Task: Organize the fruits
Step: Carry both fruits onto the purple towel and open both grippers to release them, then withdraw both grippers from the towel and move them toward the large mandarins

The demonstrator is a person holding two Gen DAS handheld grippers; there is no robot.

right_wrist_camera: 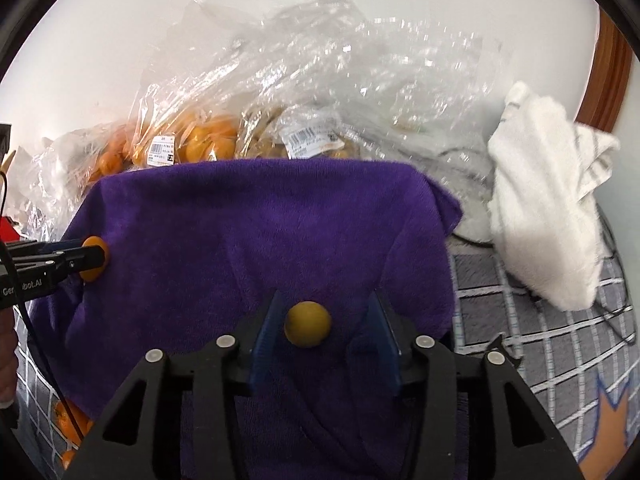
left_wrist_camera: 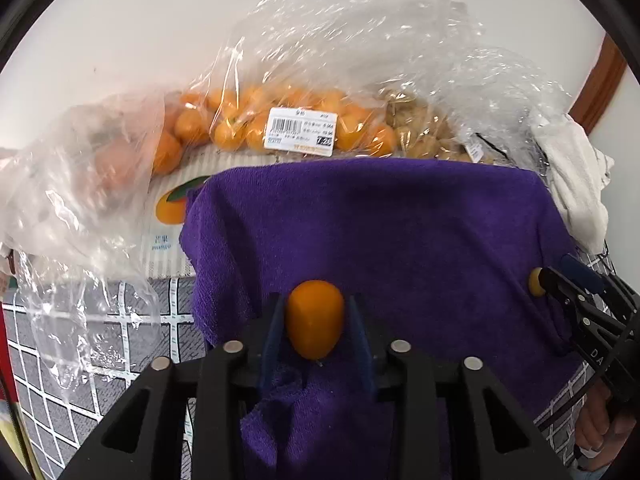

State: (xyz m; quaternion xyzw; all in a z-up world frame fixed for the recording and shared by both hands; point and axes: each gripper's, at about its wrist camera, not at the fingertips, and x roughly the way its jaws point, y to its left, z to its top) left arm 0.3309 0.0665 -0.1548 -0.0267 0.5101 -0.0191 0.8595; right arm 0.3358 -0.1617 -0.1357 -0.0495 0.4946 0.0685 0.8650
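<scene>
My left gripper (left_wrist_camera: 316,316) is shut on an orange kumquat (left_wrist_camera: 316,318) just above a purple towel (left_wrist_camera: 380,232). It also shows in the right wrist view (right_wrist_camera: 94,258) at the towel's left edge. My right gripper (right_wrist_camera: 320,320) is open around a small yellow round fruit (right_wrist_camera: 307,323) that rests on the purple towel (right_wrist_camera: 260,220); the left pad touches it, the right pad stands apart. That gripper shows at the right in the left wrist view (left_wrist_camera: 538,282).
Clear plastic bags of kumquats (left_wrist_camera: 280,120) and of husked yellow fruits (left_wrist_camera: 424,128) lie behind the towel on a mango box (left_wrist_camera: 172,216). A white cloth (right_wrist_camera: 548,200) lies at the right. A grey checked cover (right_wrist_camera: 540,320) lies underneath.
</scene>
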